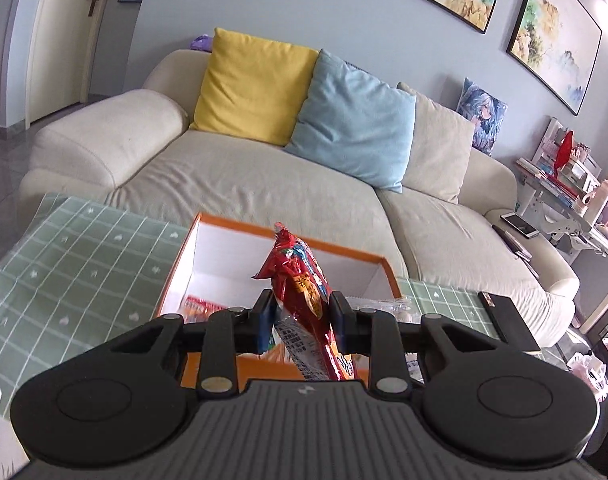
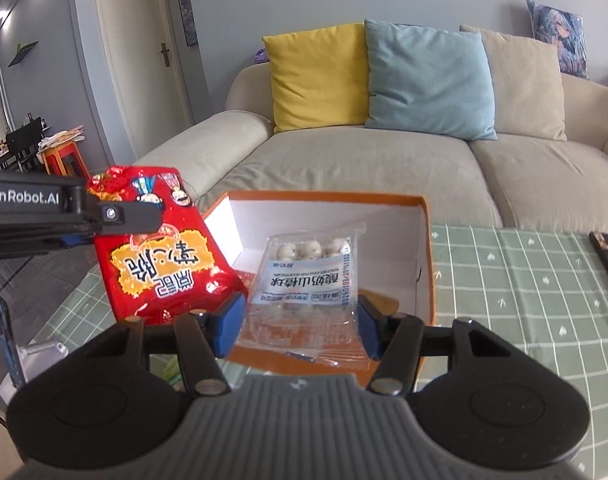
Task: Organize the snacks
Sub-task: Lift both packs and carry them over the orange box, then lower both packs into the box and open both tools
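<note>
My left gripper [image 1: 301,316] is shut on a red snack bag [image 1: 304,292], which stands edge-on between its fingers above the orange box [image 1: 287,236]. In the right wrist view the same red snack bag [image 2: 155,248] hangs flat at the left, with the left gripper's black finger [image 2: 127,216] across its top. My right gripper [image 2: 299,316] is shut on a clear packet of white round candies [image 2: 308,276], held up in front of the open orange box [image 2: 426,256]. The box has white inner walls and sits on the green checked tablecloth [image 2: 524,280].
A beige sofa [image 1: 239,176] with yellow, blue and beige cushions stands behind the table. A black flat object [image 1: 508,320] lies on the cloth at the right. More snack packets [image 1: 197,306] lie inside the box. A cluttered desk [image 1: 564,188] stands far right.
</note>
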A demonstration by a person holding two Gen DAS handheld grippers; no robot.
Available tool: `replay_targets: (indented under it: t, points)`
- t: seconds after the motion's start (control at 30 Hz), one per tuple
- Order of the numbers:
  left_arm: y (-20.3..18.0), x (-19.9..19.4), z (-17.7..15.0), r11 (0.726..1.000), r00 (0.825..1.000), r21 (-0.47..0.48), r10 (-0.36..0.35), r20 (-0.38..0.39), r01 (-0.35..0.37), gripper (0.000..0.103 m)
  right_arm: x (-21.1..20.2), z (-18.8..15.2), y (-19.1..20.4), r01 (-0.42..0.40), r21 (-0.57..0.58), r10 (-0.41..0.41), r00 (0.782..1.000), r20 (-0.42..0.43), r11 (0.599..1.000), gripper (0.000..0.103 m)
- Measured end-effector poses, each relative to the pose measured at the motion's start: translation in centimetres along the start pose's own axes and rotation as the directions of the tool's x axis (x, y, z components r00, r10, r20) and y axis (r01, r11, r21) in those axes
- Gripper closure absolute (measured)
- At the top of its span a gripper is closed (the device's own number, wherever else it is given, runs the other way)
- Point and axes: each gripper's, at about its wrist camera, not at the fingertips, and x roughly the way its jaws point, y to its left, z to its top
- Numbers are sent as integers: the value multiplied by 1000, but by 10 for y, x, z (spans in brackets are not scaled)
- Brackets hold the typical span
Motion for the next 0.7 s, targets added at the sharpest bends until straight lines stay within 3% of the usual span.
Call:
replay_targets:
  t: [0.23,0.43,0.7]
  points:
    - [7,30,20,1000,1000,-2,12,8,-12,71,35,27,-4,13,-8,-13,1000,-15,1000,46]
    - [17,66,26,999,999,-14,41,15,-41,71,74,39,-9,35,10,-34,996,-78,999,46]
    - [30,124,4,999,994,-40,6,-113,-10,71,125,32,-17,99,-63,-109,976,-190,993,46]
